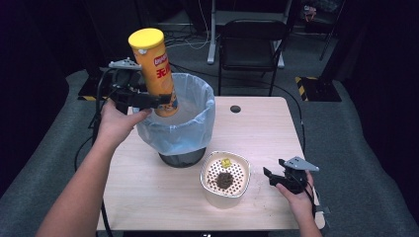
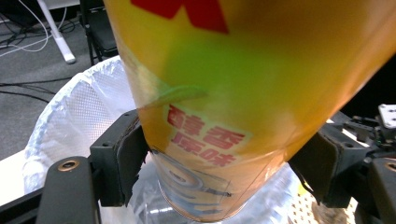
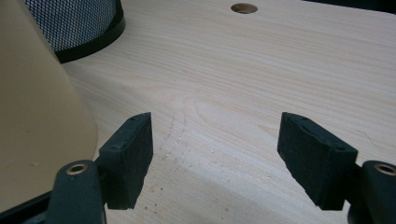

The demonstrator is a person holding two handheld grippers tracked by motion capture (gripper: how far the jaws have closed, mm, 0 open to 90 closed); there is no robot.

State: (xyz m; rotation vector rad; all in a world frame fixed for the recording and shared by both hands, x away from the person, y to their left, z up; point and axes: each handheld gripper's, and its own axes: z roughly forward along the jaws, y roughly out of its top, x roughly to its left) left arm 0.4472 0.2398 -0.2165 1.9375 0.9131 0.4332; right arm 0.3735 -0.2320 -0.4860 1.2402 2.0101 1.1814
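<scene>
So the left gripper is clamped on the chip can, tilted right over the lined bin, not dropped yet, while the right gripper sits open and empty on the counter, right of the bin.

A yellow crisp tube is clamped between the two black jaws of the left gripper, the pads pressed against its sides. Red characters and a cartoon figure are printed on its lower part. The tube's bottom end is held over the white bag-lined bin. Grey floor and cables are seen beyond.
</scene>
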